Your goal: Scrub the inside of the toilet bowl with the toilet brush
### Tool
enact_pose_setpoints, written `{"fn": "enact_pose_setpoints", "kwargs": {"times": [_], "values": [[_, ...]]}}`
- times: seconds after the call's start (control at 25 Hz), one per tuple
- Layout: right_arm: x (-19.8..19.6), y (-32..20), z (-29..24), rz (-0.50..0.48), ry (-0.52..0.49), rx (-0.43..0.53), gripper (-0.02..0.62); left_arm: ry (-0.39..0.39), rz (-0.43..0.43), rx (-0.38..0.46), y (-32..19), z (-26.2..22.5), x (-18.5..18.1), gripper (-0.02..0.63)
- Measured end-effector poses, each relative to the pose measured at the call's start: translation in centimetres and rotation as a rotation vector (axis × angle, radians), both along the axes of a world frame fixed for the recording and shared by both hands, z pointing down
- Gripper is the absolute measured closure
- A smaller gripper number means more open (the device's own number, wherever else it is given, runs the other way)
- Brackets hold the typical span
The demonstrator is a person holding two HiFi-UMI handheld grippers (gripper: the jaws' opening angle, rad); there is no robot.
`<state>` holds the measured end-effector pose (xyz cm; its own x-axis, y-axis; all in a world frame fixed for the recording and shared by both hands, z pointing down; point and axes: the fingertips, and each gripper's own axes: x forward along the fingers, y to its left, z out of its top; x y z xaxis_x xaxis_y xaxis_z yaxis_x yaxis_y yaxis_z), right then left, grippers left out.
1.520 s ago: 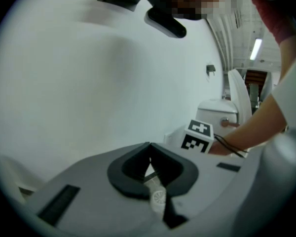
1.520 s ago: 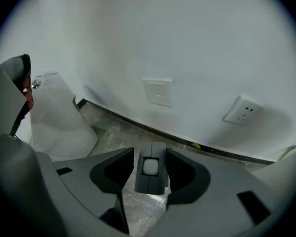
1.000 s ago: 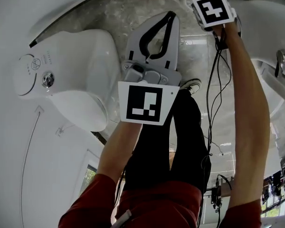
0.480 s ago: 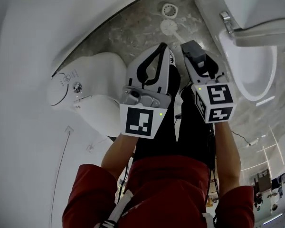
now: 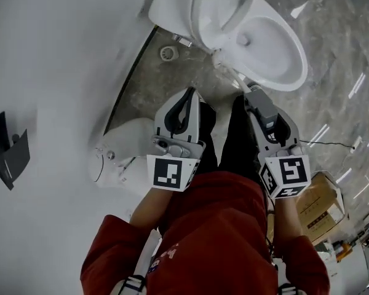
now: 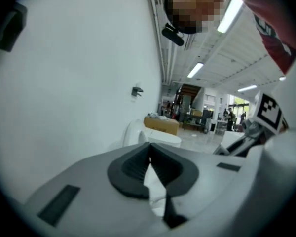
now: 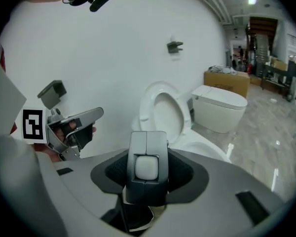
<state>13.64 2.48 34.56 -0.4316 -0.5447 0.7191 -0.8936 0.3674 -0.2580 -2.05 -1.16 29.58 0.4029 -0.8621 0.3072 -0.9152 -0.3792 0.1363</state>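
A white toilet [image 5: 297, 59] with its lid [image 5: 218, 5] raised stands at the top of the head view, its bowl uncovered. My right gripper [image 5: 259, 101] is shut on the grey handle [image 5: 262, 108] of the toilet brush. The brush's white shaft [image 5: 234, 76] reaches from the handle toward the toilet's near rim; its head is hard to make out. In the right gripper view the handle [image 7: 148, 167] sits clamped between the jaws, with the toilet [image 7: 164, 113] ahead. My left gripper [image 5: 183, 97] hovers beside the right one, jaws together and holding nothing [image 6: 149, 152].
A second white toilet [image 5: 120, 149] with a closed lid stands at the left by the white wall. A floor drain [image 5: 167, 53] lies between the two. A cardboard box [image 5: 320, 209] sits at the right on the marble floor. Another closed toilet [image 7: 222, 105] stands beyond.
Both grippers have risen and drawn side by side. The right one swung in from the far upper right with the brush handle. The open toilet has come into view ahead.
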Motion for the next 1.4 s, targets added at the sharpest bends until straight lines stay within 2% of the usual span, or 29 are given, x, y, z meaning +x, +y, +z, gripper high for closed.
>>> {"fn": "enact_pose_setpoints", "kwargs": {"times": [0.16, 0.28, 0.44, 0.64, 0.88, 1.08, 1.24, 1.4], "values": [[8.7, -0.7, 0.6, 0.119, -0.004, 0.009, 0.407, -0.037, 0.085, 0.008, -2.3, -1.0, 7.8, 0.606], [14.0, -2.1, 3.4, 0.143, 0.008, -0.002, 0.408, -0.009, 0.071, 0.018, -4.2, -0.6, 12.8, 0.606], [18.9, -4.2, 11.4, 0.147, 0.033, -0.085, 0.408, -0.005, 0.097, -0.050, -5.9, 2.6, 19.0, 0.606], [22.9, -6.0, 21.7, 0.158, 0.088, -0.224, 0.408, -0.065, 0.211, -0.165, -7.3, 9.1, 24.2, 0.606], [25.7, -5.3, 27.8, 0.202, 0.236, -0.280, 0.414, -0.058, 0.264, -0.216, -8.8, 15.8, 24.7, 0.606], [26.1, -7.0, 28.2, 0.253, 0.266, -0.222, 0.415, -0.047, 0.307, -0.245, -9.5, 19.2, 24.5, 0.606], [24.2, -10.5, 28.2, 0.297, 0.235, -0.179, 0.416, -0.045, 0.299, -0.283, -10.1, 20.5, 22.8, 0.606], [21.8, -15.0, 28.0, 0.400, 0.124, -0.151, 0.416, -0.052, 0.248, -0.280, -11.5, 20.8, 20.3, 0.606]]}}
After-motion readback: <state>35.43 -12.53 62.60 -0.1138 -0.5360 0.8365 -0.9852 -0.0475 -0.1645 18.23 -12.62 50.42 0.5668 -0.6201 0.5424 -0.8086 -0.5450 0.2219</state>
